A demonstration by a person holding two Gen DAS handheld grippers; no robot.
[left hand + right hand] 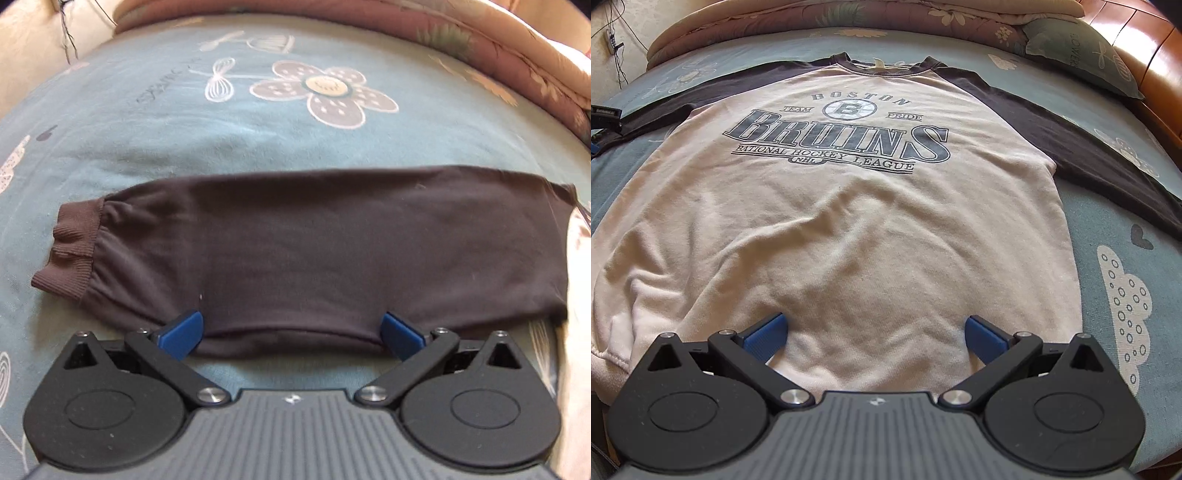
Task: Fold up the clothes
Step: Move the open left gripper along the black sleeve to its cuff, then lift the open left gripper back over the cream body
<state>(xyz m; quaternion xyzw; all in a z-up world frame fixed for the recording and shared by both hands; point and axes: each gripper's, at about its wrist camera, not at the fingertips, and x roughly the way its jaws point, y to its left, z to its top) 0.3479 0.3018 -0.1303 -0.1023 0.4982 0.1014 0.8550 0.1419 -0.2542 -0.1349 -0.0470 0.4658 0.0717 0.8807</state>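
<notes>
Cream sweatshirt [849,229] w/ dark sleeves flat face-up mid-bed [1126,229], left gripper [291,330] spread wide at dark sleeve [295,240] edge, right gripper [873,334] spread over hem, nr front bed edge

Left gripper [291,334] spread wide at the dark sleeve [314,251] (cuff leftward) on the bedsheet [147,129].

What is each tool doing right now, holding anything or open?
Left tool: open, its blue fingers spread at the edge of the dark sleeve, gripping nothing.
Right tool: open over the cream sweatshirt, gripping nothing.
</notes>
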